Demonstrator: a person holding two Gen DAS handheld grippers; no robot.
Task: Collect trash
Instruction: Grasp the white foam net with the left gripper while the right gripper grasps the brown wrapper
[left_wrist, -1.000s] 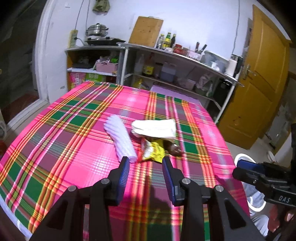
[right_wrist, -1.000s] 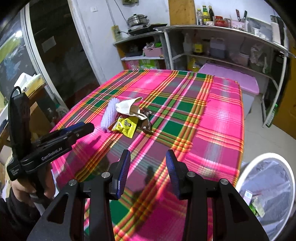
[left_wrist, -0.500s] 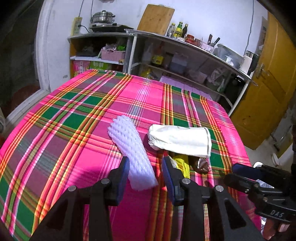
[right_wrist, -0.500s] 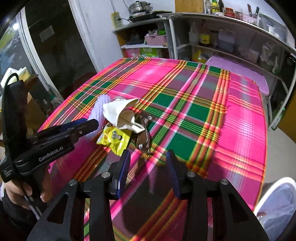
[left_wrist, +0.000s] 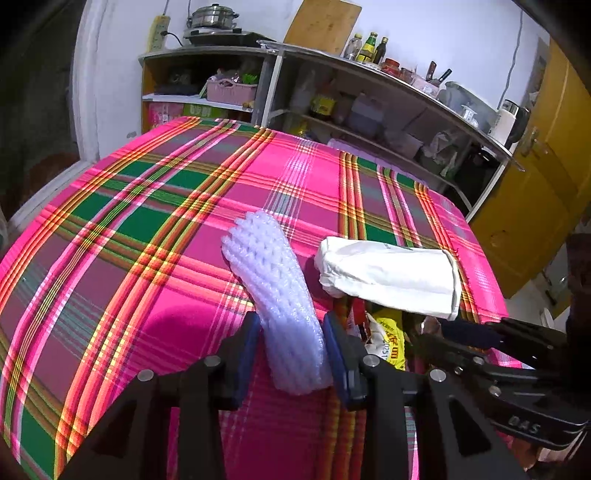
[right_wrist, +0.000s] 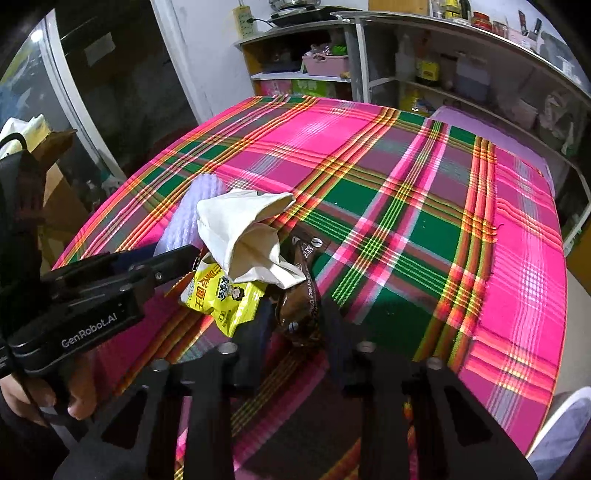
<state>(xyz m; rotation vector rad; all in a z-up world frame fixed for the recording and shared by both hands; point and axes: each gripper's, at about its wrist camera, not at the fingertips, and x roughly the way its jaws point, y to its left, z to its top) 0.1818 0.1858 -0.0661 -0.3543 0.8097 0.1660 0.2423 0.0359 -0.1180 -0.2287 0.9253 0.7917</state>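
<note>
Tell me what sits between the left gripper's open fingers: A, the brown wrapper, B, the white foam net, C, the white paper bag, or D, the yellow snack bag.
B: in the left wrist view the foam net lies on the cloth with its near end between the open fingers of the left gripper, not yet squeezed.

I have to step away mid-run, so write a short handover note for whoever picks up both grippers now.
Left hand-held gripper: open, its fingers either side of the near end of the white foam net, not closed on it.
Right hand-held gripper: open, straddling the brown wrapper, no grip yet.
On the plaid tablecloth: foam net, white paper bag, yellow snack packet and brown wrapper, bunched together.
Done: nothing lifted yet.
Left: close on both pieces, bin them, then the bag and packet. A white bin rim shows at lower right.
</note>
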